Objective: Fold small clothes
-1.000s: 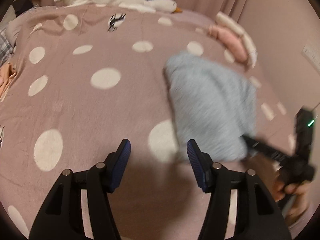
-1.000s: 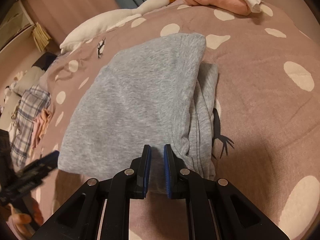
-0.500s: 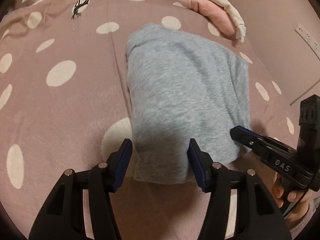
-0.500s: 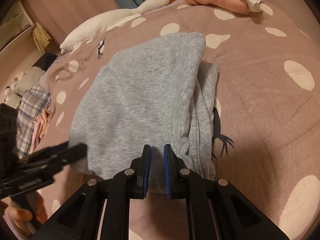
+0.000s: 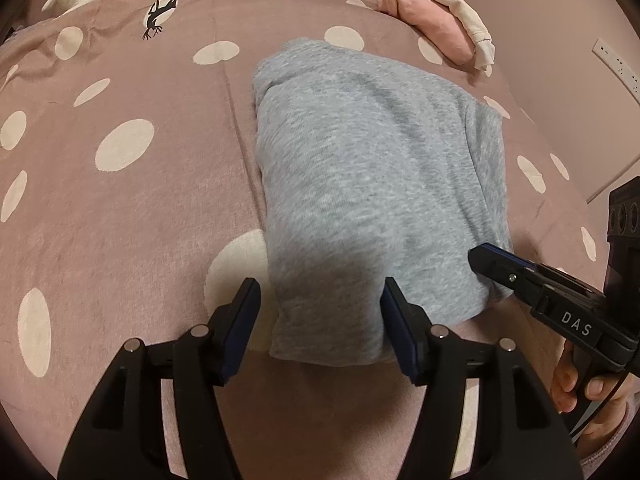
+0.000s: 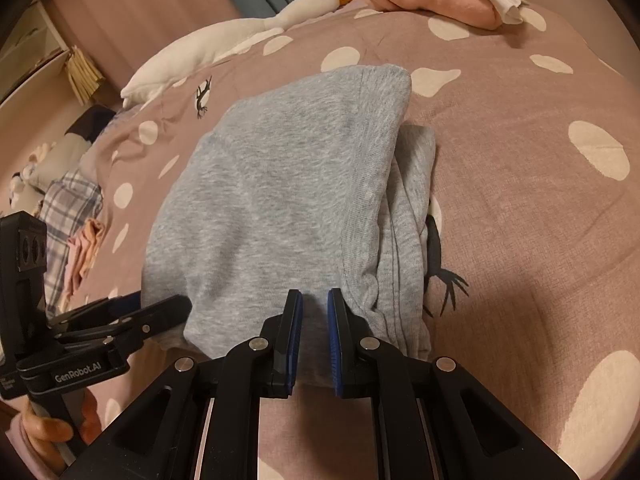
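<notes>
Grey garment (image 5: 372,184) is folded into a chunky bundle sitting on the pink polka-dot bedspread (image 5: 120,216), with a white goose plush (image 6: 224,40) and a pink folded piece (image 6: 432,0) way up by the far edge.

Right gripper (image 6: 314,304) comes in low from the near side, fingers pinched onto the garment's near hem. Left gripper (image 5: 318,300) points at the near-left corner, fingers spread wide with the corner between them, not touching as far as I can tell.

Compared to a second ago, the left one has swung over from bare bedspread to the garment; the right hasn't budged.

Lower layers poke out on the right side, can't tell how many. The hands are mostly cut off.
</notes>
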